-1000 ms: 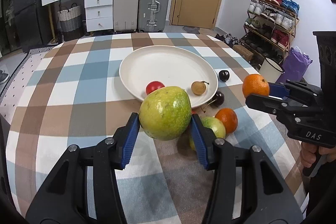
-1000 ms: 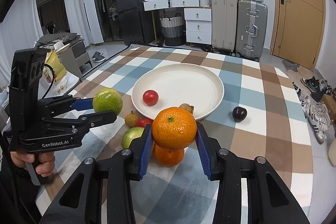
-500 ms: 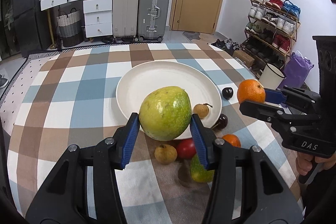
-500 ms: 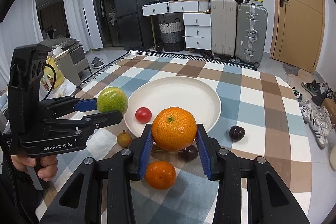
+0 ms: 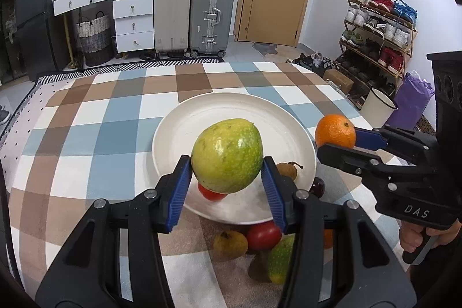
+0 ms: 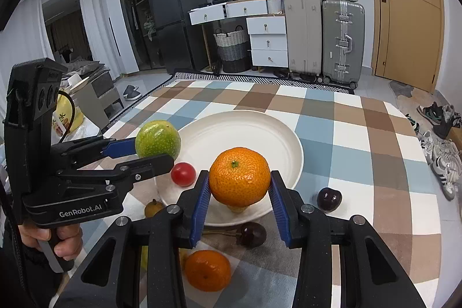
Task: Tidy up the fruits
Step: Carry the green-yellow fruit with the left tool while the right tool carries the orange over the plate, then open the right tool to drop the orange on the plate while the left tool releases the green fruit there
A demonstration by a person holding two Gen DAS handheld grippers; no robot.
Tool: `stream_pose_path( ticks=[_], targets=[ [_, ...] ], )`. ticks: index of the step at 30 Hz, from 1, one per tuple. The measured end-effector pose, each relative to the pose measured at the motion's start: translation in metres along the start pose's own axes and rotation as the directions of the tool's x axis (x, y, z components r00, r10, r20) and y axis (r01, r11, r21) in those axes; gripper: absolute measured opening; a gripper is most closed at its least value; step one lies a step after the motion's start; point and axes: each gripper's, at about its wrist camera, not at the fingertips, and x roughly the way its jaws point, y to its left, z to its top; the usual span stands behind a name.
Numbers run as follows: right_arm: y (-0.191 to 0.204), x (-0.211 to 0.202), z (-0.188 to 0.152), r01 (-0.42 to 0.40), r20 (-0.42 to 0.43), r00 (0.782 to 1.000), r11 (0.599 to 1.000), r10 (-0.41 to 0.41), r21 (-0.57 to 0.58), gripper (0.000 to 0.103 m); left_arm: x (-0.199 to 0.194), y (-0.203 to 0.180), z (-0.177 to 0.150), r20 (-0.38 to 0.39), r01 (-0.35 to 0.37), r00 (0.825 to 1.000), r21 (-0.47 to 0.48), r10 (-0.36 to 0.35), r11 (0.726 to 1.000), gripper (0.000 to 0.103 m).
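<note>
My left gripper is shut on a big green fruit and holds it above the near part of the white plate. My right gripper is shut on an orange over the plate's near right edge; that orange also shows in the left wrist view. On the plate lie a red tomato and a small brown fruit. The green fruit shows at the plate's left edge in the right wrist view.
On the checked cloth near the plate lie another tomato, a brown fruit, a green fruit, a second orange and two dark cherries. Suitcases, drawers and a shoe rack stand beyond the table.
Both grippers moved forward over the plate with their fruit. The loose fruit on the cloth now sits lower in both views, beneath and behind the fingers.
</note>
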Motion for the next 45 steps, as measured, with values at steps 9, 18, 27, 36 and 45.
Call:
stream_pose_path(
  ticks=[9,18,27,36,45],
  targets=[
    [-0.014,0.023,-0.002,0.007,-0.014,1.000,0.999,-0.007,0.042,0.041,0.021,0.002,-0.005,-0.027,-0.009,1.000,-0.010,0.008,1.000,0.047],
    [-0.022,0.041,-0.002,0.046,-0.035,0.998,0.995,-0.043,0.090,0.041,0.026,0.001,-0.007,-0.029,-0.010,1.000,-0.003,0.010,1.000,0.047],
    [-0.024,0.045,-0.002,0.051,-0.040,0.998,0.993,-0.047,0.108,0.041,0.027,-0.003,-0.007,-0.028,-0.001,1.000,0.003,0.001,1.000,0.047],
    [-0.027,0.028,-0.002,0.067,0.008,0.998,0.991,-0.069,0.116,0.048,0.027,-0.004,-0.008,-0.028,-0.005,1.000,0.006,0.005,1.000,0.047],
    [-0.036,0.013,-0.010,0.044,0.026,0.998,0.989,-0.048,0.138,0.073,0.013,0.000,-0.007,-0.005,-0.017,1.000,-0.018,0.017,1.000,0.075]
  ],
)
